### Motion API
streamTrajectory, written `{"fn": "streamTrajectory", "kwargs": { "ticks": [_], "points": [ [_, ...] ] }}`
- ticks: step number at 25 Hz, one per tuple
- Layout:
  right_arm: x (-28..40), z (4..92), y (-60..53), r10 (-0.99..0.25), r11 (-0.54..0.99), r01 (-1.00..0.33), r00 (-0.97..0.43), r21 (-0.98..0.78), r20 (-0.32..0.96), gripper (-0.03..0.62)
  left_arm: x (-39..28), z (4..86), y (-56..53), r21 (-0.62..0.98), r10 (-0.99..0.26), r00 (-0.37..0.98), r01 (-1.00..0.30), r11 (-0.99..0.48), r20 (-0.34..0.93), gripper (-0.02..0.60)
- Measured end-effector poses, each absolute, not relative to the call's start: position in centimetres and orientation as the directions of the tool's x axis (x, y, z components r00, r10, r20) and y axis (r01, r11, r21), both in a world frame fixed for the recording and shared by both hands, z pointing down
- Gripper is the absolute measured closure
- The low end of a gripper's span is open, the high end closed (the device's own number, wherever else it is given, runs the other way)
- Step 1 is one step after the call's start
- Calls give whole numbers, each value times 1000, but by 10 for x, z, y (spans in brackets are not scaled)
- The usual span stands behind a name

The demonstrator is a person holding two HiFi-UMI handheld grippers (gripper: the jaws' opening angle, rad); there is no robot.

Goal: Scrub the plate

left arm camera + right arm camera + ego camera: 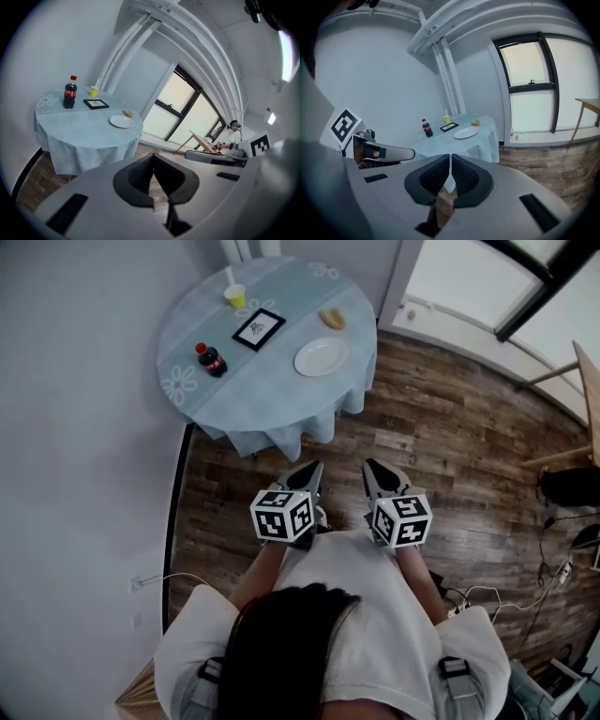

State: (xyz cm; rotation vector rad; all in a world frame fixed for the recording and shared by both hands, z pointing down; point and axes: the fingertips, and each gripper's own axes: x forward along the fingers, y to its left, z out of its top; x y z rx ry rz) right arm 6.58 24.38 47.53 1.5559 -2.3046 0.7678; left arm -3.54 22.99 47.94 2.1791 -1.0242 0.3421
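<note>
Your left gripper (310,466) and right gripper (373,465) both have jaws closed on nothing; the bench (253,401) carries one plate (321,357), one bottle (211,360) and one cup (235,297).

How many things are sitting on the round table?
5: cola bottle at the left edge, yellow cup at the far edge, black frame in the middle, white plate on the right, tan lump beyond it. None seem hidden.

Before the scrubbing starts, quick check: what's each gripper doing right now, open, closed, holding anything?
Left gripper: closed, holding nothing.
Right gripper: closed, holding nothing.
</note>
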Motion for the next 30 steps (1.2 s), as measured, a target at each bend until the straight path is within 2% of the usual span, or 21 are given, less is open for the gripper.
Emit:
{"fn": "streamTrajectory", "kwargs": {
  "ticks": [19, 30],
  "points": [
    [48, 475, 236, -810, 220, -936, -332, -275, 483, 556, -63, 484, 214, 507, -546, 678, -733, -454, 492, 572],
    [50, 472, 229, -804, 240, -928, -355, -286, 477, 556, -64, 481, 208, 510, -570, 661, -746, -428, 489, 572]
  ]
}}
